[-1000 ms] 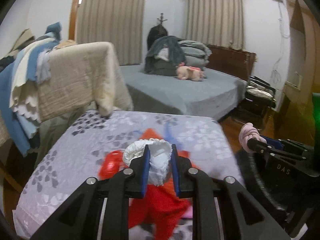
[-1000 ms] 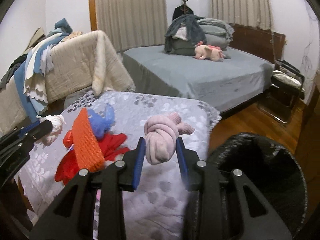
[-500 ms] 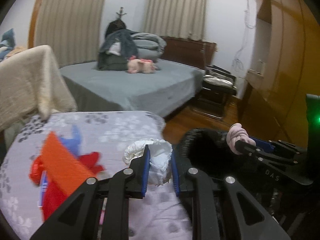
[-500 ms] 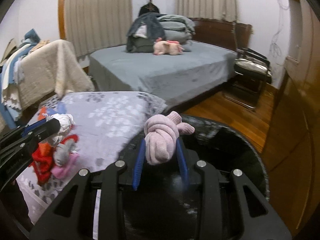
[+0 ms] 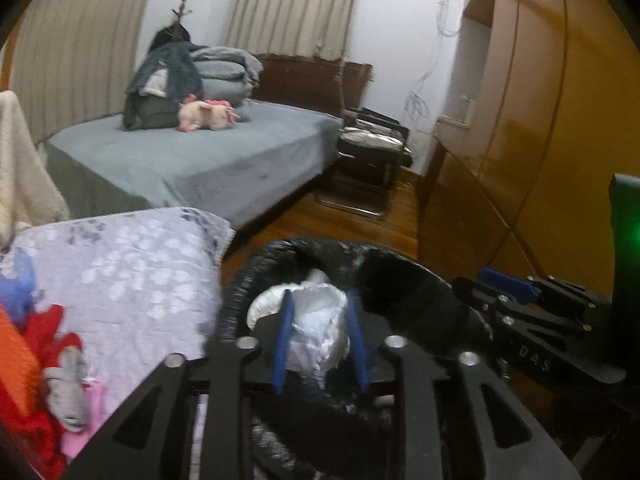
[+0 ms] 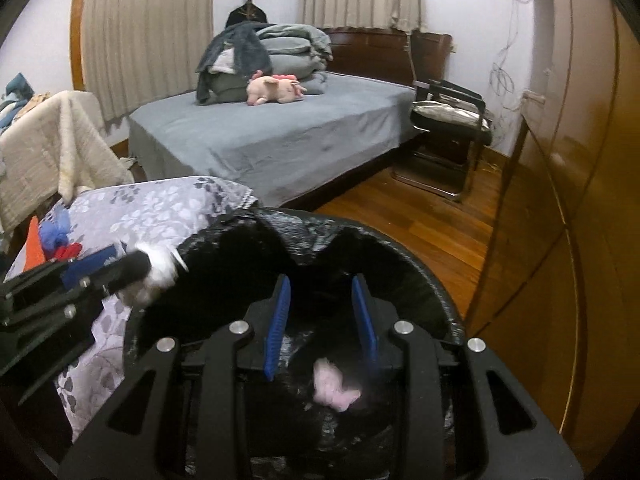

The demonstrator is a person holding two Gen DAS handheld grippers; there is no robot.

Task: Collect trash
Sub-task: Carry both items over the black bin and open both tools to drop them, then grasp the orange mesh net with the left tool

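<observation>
The right gripper stands apart and empty over the black-lined trash bin, its jaws having just been opening, with the pink bundle already down inside. The left gripper has also just been opening, and the crumpled white wad sits between its spread pads over the bin mouth, though I cannot tell whether it is free. Being near the rim beside the flowered cover, the wad could snag a pad or drop outside
</observation>
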